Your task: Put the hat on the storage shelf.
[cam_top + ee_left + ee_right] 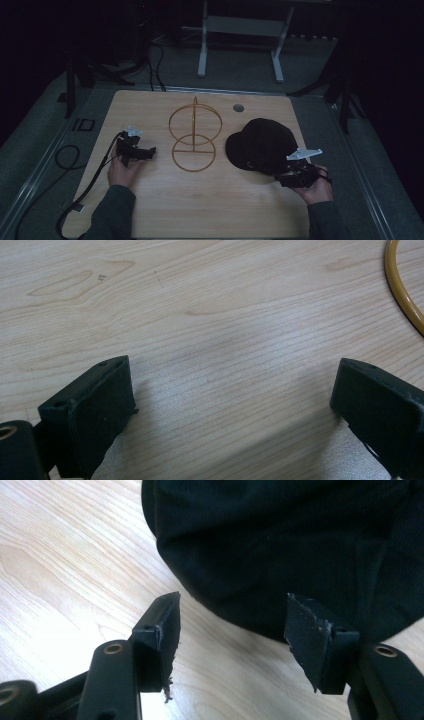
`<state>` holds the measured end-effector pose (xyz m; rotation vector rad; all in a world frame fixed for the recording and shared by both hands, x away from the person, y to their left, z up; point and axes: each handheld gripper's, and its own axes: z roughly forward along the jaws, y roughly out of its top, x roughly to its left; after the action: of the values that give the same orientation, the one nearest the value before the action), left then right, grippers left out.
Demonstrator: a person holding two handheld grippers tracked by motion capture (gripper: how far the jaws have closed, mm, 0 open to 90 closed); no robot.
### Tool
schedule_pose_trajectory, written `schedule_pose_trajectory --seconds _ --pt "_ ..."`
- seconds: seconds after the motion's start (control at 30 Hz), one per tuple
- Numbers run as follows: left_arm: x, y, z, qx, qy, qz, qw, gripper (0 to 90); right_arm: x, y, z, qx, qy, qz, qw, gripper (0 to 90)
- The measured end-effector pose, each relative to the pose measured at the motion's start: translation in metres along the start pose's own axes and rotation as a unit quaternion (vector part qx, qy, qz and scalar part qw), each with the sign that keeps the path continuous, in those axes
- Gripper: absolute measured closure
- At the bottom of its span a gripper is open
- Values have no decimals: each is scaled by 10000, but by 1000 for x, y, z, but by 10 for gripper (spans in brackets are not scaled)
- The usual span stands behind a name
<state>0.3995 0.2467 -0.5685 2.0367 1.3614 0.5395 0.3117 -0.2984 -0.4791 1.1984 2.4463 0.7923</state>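
Observation:
A black cap (260,144) lies on the right half of the wooden table (200,210). In the right gripper view the cap (280,545) spreads across the upper part, its edge just ahead of the jaws. My right gripper (292,175) is at the cap's near right edge, open, jaws (232,625) either side of the rim with nothing pinched. A gold wire stand (194,136) of two rings on a post stands mid-table. My left gripper (145,152) is left of the stand, low over bare wood, open (232,390). The stand's ring (402,290) curves at the upper right.
A round grommet hole (238,107) sits near the table's far edge. A black cable (82,192) trails from the left gripper off the table's left side. Metal desk legs (202,47) stand on the floor beyond the table.

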Motion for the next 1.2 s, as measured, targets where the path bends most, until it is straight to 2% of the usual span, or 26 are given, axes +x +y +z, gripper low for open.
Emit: schedule_pose_trajectory --seconds 0.5,1.2 --pt "0 0 0 0 0 1 10000 33 5 34 -2 -10 30 -81 10000 387" --pt "0 0 0 -1 -1 1 10000 33 16 73 8 -16 101 -210 9997 384"
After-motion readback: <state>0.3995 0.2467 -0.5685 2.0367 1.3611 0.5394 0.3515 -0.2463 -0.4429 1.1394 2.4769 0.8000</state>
